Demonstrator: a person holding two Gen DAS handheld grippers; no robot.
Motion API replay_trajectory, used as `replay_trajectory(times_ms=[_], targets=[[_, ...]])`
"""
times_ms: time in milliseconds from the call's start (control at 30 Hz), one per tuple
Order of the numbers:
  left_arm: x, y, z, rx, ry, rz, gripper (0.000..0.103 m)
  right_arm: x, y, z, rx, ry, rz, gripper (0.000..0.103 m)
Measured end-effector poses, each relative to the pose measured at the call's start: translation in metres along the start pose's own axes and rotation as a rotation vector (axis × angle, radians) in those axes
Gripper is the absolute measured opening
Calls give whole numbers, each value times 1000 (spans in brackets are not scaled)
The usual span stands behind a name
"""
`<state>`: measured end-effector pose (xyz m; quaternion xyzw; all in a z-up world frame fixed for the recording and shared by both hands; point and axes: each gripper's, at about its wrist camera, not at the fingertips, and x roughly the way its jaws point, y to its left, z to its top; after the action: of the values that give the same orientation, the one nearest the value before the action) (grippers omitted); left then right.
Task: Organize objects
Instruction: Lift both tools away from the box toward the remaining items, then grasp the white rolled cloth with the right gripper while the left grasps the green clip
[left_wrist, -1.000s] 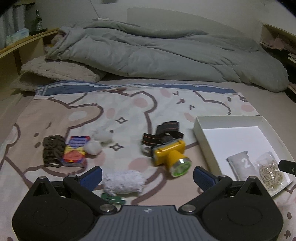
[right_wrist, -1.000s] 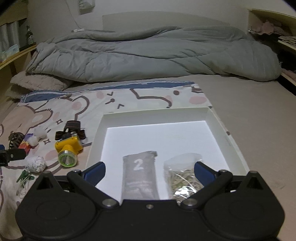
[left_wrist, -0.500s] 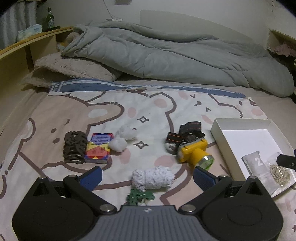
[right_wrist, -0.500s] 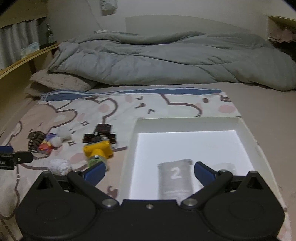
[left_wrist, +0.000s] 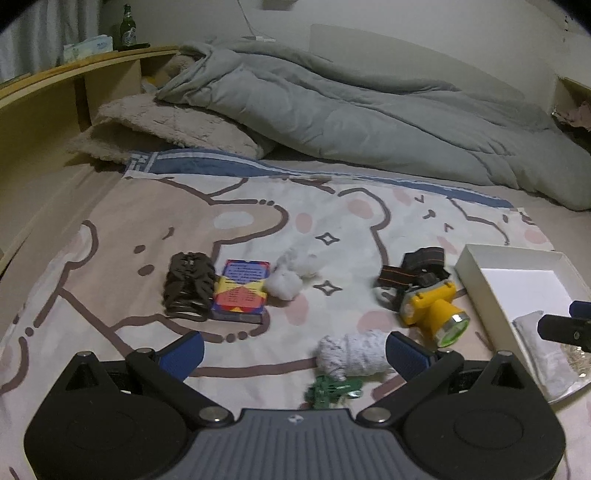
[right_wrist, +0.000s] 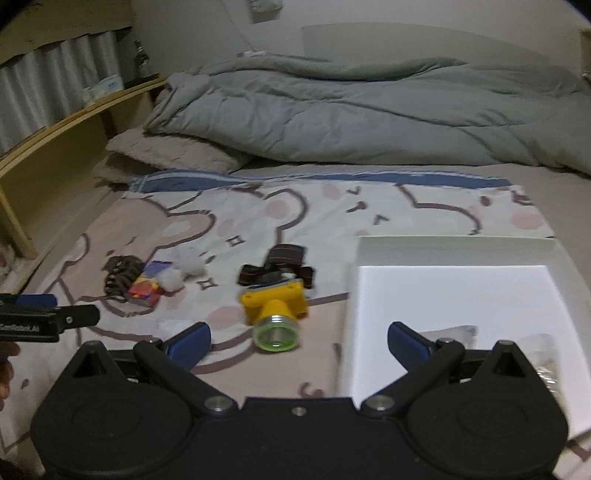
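Now we hold both claws, left claw (left_wrist: 293, 350) and right claw (right_wrist: 299, 341), wide apart and empty, because the yellow plastic headlamp (right_wrist: 273, 299) at twelve o'clock awaits the white cardboard box (right_wrist: 454, 251).

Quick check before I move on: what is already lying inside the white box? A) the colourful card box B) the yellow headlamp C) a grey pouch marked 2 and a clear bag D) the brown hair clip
C: in the left wrist view the grey pouch and the clear bag lie inside the white box, while the yellow headlamp lies outside it on the blanket.
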<state>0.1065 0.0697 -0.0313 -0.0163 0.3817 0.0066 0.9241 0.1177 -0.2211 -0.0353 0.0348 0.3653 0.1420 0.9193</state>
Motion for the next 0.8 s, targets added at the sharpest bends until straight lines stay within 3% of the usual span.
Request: replay_trajectory(times_ms=[500, 633, 800], targets=[[10, 28, -7, -12, 10, -17, 103, 46, 23, 7, -22, 35, 12, 102], [15, 24, -13, 7, -1, 23, 103, 59, 27, 9, 12, 47, 58, 75], [21, 23, -19, 55, 12, -55, 103, 79, 36, 6, 66, 84, 112, 69]])
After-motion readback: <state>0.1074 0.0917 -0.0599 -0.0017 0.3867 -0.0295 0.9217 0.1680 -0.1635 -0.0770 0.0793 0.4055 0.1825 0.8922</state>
